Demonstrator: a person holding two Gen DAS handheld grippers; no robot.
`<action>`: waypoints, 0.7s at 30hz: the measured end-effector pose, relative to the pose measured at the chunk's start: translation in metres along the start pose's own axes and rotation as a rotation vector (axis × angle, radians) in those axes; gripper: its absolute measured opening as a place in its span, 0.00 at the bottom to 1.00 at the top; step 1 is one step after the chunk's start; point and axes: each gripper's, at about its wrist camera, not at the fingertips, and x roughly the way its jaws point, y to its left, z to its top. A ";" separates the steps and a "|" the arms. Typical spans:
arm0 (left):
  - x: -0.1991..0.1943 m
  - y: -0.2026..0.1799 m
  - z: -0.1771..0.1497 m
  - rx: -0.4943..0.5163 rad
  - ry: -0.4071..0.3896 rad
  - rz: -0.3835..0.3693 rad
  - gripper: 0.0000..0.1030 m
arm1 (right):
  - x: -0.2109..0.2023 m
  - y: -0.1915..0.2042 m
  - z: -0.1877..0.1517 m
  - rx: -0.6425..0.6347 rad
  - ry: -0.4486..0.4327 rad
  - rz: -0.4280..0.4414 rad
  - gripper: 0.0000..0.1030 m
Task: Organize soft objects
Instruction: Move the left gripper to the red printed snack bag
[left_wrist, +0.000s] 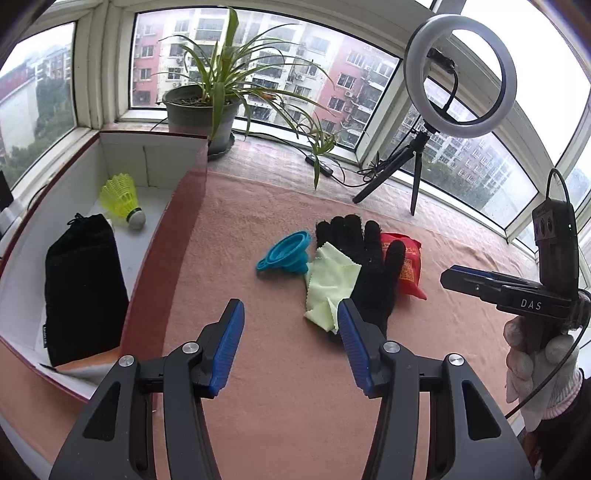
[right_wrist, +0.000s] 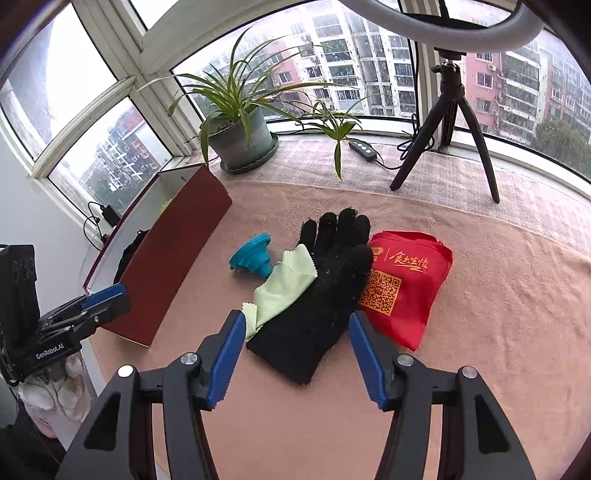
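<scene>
On the pink towel (right_wrist: 480, 295), black glove (right_wrist: 317, 295)

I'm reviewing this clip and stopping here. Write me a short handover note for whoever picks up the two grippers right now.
Left gripper: open, nothing between its pads, above the bare towel near the box.
Right gripper: open, empty, over the cuff of the black glove.

Already in the box: black pouch and yellow shuttlecock.

On the towel, in one cluster: the glove, lying over an edge of the light green cloth and of the red bag; the blue collapsible funnel beside the cloth.

Left to do: the cluster is unsorted. The glove is on top and looks like the easiest first pick.
</scene>
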 end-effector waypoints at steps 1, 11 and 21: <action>0.004 -0.005 0.001 0.007 0.006 -0.007 0.50 | 0.002 -0.005 0.000 0.012 0.005 0.007 0.52; 0.042 -0.060 -0.004 0.123 0.088 -0.099 0.50 | 0.018 -0.062 -0.006 0.156 0.061 0.058 0.46; 0.074 -0.096 -0.016 0.191 0.180 -0.149 0.50 | 0.030 -0.080 -0.015 0.208 0.081 0.090 0.41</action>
